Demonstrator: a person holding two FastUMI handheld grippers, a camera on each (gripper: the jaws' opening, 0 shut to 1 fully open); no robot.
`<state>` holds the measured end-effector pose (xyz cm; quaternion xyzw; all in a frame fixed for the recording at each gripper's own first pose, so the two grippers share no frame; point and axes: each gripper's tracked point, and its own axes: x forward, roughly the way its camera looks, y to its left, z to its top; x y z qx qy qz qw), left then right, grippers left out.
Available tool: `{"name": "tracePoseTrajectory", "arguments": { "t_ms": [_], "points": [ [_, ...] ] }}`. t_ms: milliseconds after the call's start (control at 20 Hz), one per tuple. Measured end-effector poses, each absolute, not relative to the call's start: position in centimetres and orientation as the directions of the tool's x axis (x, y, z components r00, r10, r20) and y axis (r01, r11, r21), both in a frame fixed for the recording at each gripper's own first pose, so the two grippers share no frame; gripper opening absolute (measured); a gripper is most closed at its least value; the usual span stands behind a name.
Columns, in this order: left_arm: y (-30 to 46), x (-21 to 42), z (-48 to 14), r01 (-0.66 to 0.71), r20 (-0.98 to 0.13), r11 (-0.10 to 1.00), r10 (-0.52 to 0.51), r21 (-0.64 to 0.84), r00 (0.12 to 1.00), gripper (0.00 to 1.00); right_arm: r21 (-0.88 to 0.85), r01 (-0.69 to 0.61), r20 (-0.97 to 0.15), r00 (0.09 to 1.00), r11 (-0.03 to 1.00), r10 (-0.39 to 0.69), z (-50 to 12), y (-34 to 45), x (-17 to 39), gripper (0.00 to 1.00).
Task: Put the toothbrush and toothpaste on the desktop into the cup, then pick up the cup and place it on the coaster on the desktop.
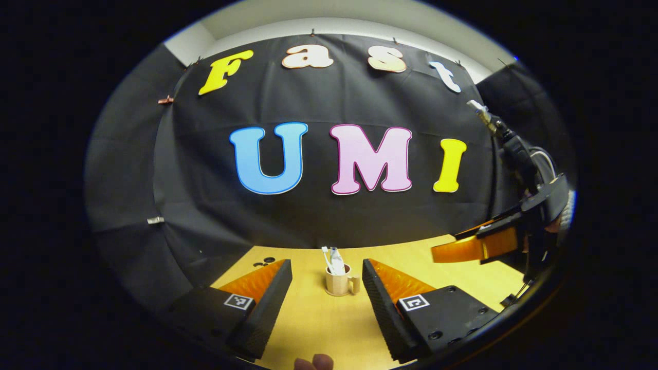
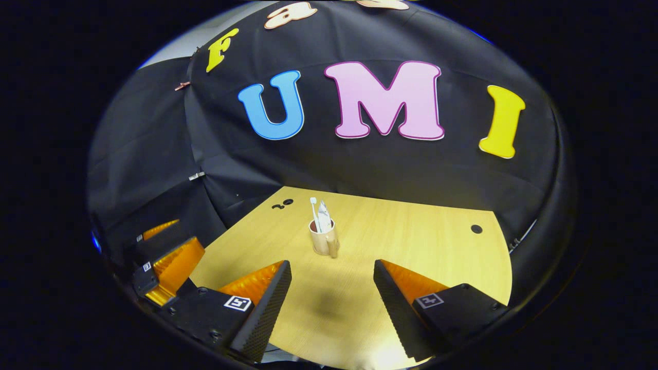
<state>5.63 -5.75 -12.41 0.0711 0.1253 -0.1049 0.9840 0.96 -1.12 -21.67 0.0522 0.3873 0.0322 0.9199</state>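
Note:
A beige cup (image 1: 339, 282) with a handle stands upright on the wooden desktop (image 1: 313, 318), ahead of my left gripper (image 1: 327, 272), which is open with nothing between its fingers. A white toothbrush (image 1: 325, 257) and a toothpaste tube (image 1: 336, 262) stick up out of the cup. In the right gripper view the same cup (image 2: 324, 240) stands mid-table with the toothbrush (image 2: 314, 213) and toothpaste (image 2: 323, 211) in it, well beyond my open right gripper (image 2: 333, 275). I cannot make out a coaster under the cup.
The other gripper (image 1: 488, 244) hangs at the right edge of the left gripper view, and an orange-fingered gripper (image 2: 164, 262) shows at the left of the right gripper view. Small dark holes (image 2: 476, 228) mark the desktop. Black cloth walls the back.

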Motion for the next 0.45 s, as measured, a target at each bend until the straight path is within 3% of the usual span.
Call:
{"name": "tracePoseTrajectory", "arguments": {
  "t_ms": [250,450],
  "points": [
    [-5.8,3.8,-10.3,0.271,-0.226,0.957,-0.242,0.107,0.944,0.89,0.087,0.028,-0.680,0.733,0.996,0.039,-18.7,-1.0,-2.1,0.98],
    [-5.3,3.4,-9.4,0.250,-0.229,0.964,-0.224,0.094,0.947,0.89,0.092,0.065,-0.649,0.761,0.994,0.010,-17.3,-1.4,-2.7,0.98]
  ]
}}
